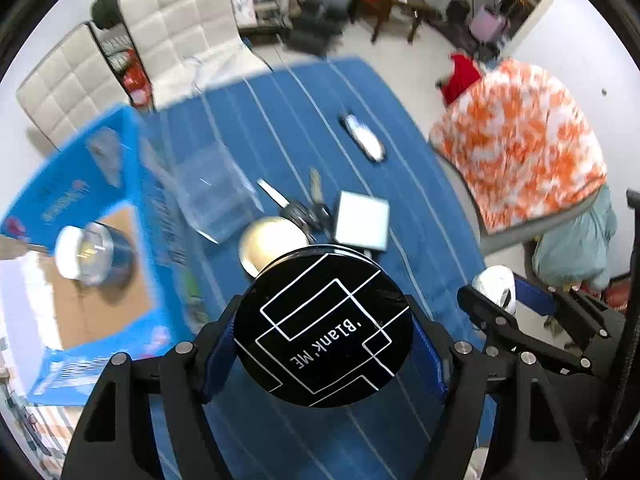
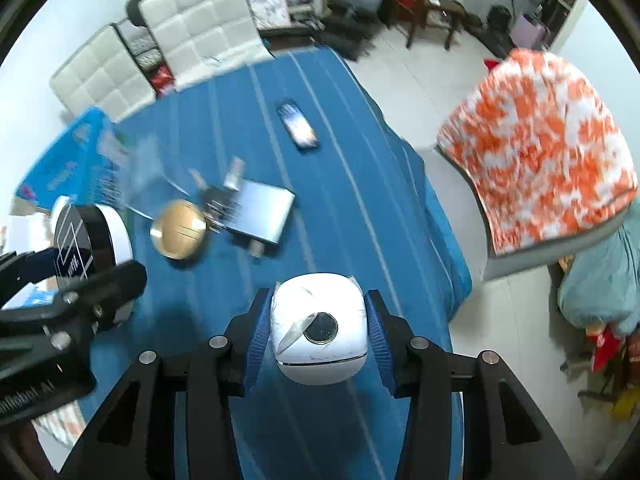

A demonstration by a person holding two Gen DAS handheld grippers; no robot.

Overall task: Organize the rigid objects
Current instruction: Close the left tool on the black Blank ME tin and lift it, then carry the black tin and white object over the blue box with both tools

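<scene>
My left gripper (image 1: 324, 344) is shut on a round black compact (image 1: 323, 326) printed with white lines and "Blank ME", held above the blue striped tablecloth (image 1: 280, 120). My right gripper (image 2: 318, 330) is shut on a white rounded cube device (image 2: 319, 326) with a dark round lens on its face. The compact (image 2: 86, 240) and the left gripper show at the left edge of the right wrist view. On the cloth lie a gold round lid (image 2: 179, 229), a bunch of keys (image 2: 216, 200), a silver flat box (image 2: 262, 214) and a phone (image 2: 299, 126).
An open blue cardboard box (image 1: 84, 184) at the table's left holds a clear-lidded jar (image 1: 94, 254). A clear plastic box (image 1: 214, 196) stands beside it. White padded chairs (image 2: 196, 20) line the far side. An orange-and-white covered chair (image 2: 544, 148) stands right of the table.
</scene>
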